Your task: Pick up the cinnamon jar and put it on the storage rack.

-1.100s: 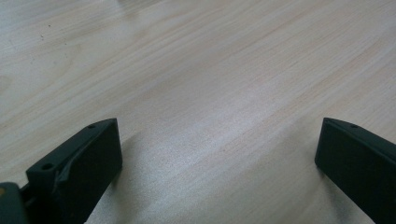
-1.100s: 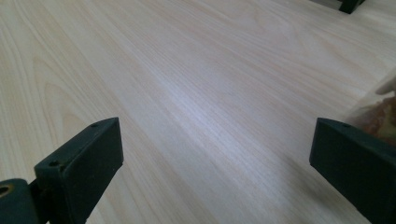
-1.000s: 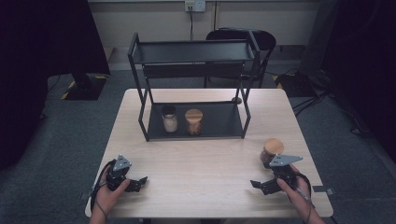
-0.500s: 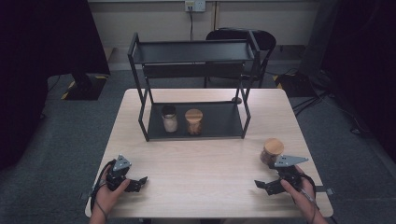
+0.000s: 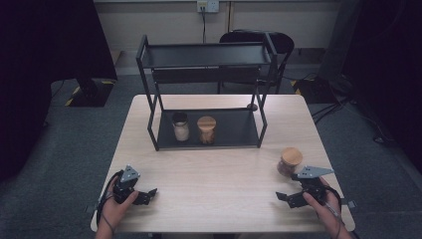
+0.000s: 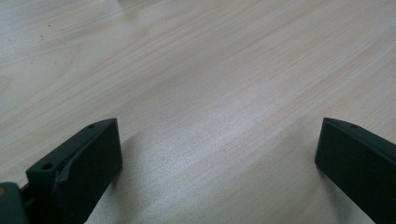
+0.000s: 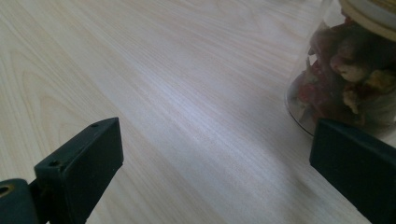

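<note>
Jar (image 5: pixel 289 161): on the table (image 5: pixel 219 189), just beside the right gripper (image 5: pixel 288 197), upright, apart from the jaws.
Right gripper: jaws wide, nothing held.
Left gripper (image 5: pixel 147 195): wide, idle over bare wood.
Handling: probably glass, so smooth, rigid, breakable; moderately heavy with its filling.
Hold: around the body below the wooden lid (image 5: pixel 291 154).

Bare worktop (image 5: pixel 214 174) lies open between both grippers; only the jar (image 5: pixel 289 161) stands close ahead of the right gripper (image 5: pixel 289 197).
</note>
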